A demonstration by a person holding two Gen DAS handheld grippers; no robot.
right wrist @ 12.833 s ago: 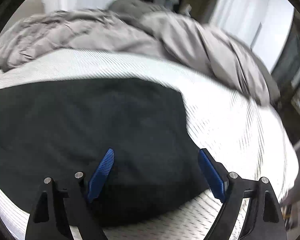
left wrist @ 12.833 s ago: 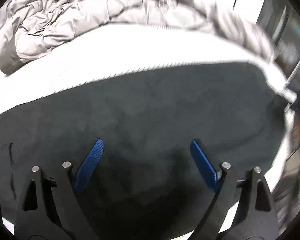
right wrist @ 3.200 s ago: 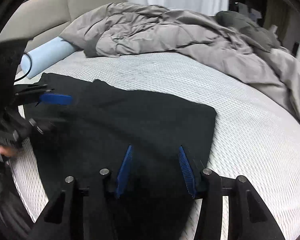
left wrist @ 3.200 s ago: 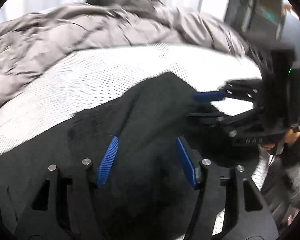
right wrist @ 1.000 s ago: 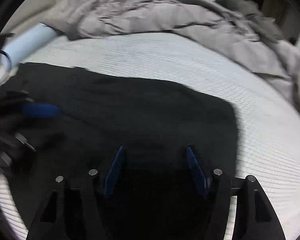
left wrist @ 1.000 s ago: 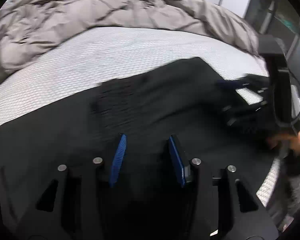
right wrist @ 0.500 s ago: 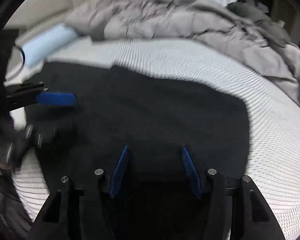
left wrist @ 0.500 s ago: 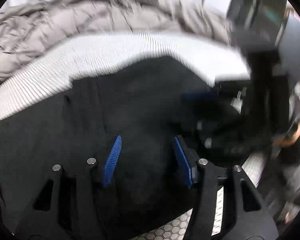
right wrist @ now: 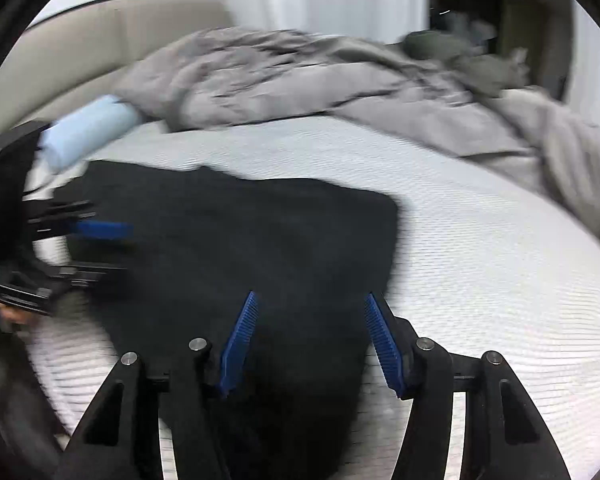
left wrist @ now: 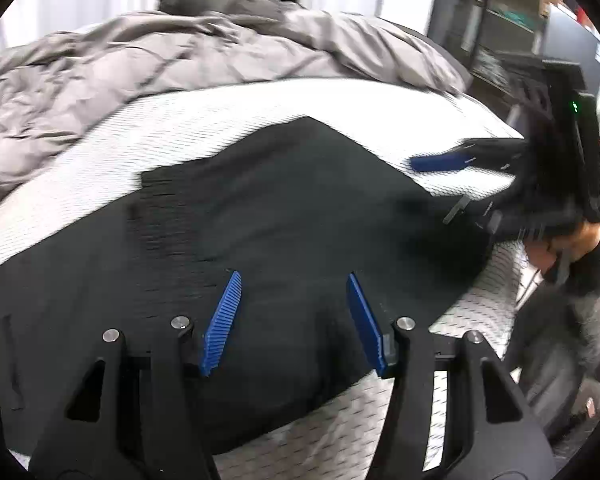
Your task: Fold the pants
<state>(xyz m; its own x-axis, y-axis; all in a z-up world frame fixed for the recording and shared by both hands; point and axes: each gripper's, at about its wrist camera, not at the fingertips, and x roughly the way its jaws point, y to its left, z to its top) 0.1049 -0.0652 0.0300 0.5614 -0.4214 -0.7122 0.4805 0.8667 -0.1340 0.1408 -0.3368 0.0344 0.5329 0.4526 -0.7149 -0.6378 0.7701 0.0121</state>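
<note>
The black pants (left wrist: 292,208) lie folded flat on the white mattress (left wrist: 204,120); they also show in the right wrist view (right wrist: 260,240). My left gripper (left wrist: 294,280) is open and empty, hovering just over the near part of the pants. My right gripper (right wrist: 310,300) is open and empty over the pants' near right edge. In the left wrist view the right gripper (left wrist: 452,180) shows at the pants' right end. In the right wrist view the left gripper (right wrist: 96,248) shows at the left end.
A crumpled grey duvet (right wrist: 320,80) covers the far side of the bed. A light blue rolled bolster (right wrist: 88,134) lies by the beige headboard (right wrist: 100,28). Dark shelving (left wrist: 500,20) stands beyond the bed's right edge.
Both grippers have opened wider and lifted slightly back from the pants. The pants lie flat and have not shifted noticeably.
</note>
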